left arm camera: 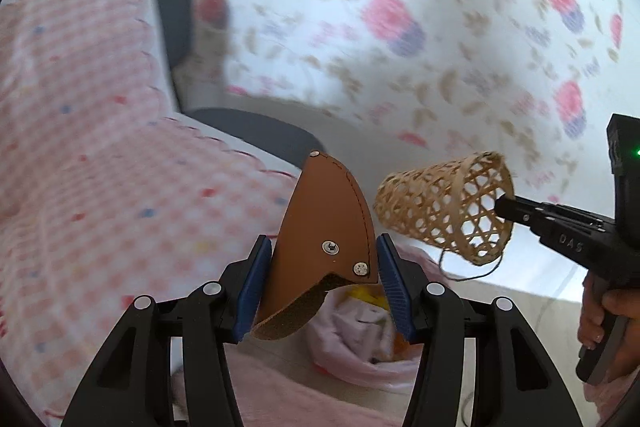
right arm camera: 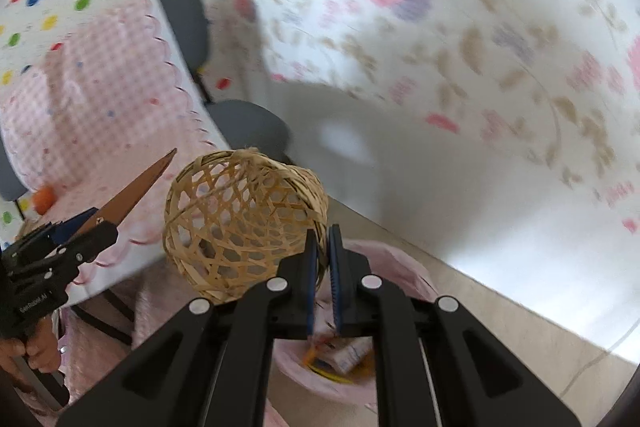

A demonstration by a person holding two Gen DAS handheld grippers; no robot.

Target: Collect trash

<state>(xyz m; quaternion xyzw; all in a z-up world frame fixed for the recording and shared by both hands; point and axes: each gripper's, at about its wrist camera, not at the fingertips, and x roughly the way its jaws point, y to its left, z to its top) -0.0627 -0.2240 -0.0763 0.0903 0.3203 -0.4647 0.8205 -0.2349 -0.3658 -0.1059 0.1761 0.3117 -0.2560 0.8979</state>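
above the pink-lined trash bin (right arm camera: 404, 263) on the floor, both claws carry trash. left claw (left arm camera: 320, 279) clamps a brown leather pointed sheath (left arm camera: 324, 227), tip pointing up and away. right claw (right arm camera: 322, 267), nearly closed, pinches the rim of a woven bamboo lattice basket (right arm camera: 240, 223), directly over the bin's mouth and nearer to it, i judge.

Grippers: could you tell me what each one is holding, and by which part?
Left gripper clamps the brown leather sheath across its wide lower end; right gripper pinches the woven basket by its rim.

A floral curtain (left arm camera: 400, 27) hangs behind a dark chair (left arm camera: 172, 27) and pink-checked tablecloth (left arm camera: 80, 147).
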